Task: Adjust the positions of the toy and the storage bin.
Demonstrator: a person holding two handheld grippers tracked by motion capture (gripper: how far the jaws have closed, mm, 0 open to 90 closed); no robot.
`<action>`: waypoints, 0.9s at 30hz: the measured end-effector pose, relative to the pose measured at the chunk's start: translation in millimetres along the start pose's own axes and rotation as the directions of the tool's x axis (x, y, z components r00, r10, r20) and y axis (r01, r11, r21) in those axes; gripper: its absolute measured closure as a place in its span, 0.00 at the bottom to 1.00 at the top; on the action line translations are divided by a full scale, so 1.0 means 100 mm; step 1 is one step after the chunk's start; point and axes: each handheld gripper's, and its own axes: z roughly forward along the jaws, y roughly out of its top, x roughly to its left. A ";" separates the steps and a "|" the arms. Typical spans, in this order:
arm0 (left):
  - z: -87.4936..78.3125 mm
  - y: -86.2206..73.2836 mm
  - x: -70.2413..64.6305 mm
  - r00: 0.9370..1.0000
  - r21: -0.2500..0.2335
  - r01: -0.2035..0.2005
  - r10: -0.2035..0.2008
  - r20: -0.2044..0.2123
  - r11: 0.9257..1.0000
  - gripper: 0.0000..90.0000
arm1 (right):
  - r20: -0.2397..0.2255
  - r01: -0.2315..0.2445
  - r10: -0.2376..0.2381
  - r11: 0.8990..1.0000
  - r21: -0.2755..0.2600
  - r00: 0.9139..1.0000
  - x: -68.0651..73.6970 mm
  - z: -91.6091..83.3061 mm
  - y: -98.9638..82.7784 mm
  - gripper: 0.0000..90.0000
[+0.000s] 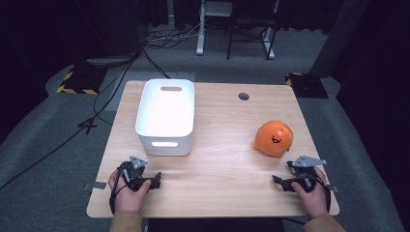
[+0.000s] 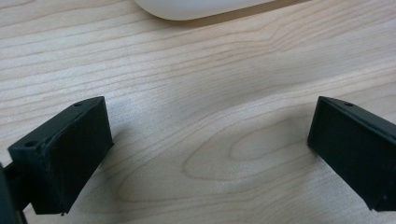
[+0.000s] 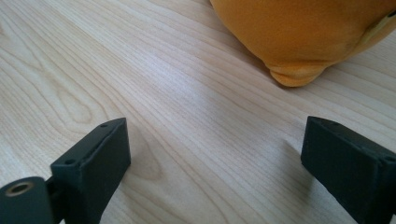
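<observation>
Here the right gripper rests low on the wooden table with its jaws spread wide and nothing between them; just ahead of it, slightly off to one side, sits the orange plush toy, close but not touching. The left gripper is likewise wide open and empty, lying near the table's front edge on the person's left, with the base of the white bin a little way beyond it.

As I read it, the work in hand is to take up the toy with the right gripper, and the bin looks the likely place for it. To do that well, the jaws should go forward around the toy's low bulging edge, or better around its rounded body, and close on a good fold of the soft fabric so it does not slip out when lifted.

Room is generous: the middle of the table between toy and bin is bare wood. The toy sits fairly near the right edge, so a push outward could send it off. The bin's walls stand tall, so the toy must be carried above its rim.
</observation>
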 end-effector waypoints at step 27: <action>-0.66 0.33 0.08 0.997 -0.130 0.054 -0.046 0.061 0.990 0.23 | -0.008 0.007 -0.007 1.000 0.000 1.000 -0.01 0.02 0.01 0.09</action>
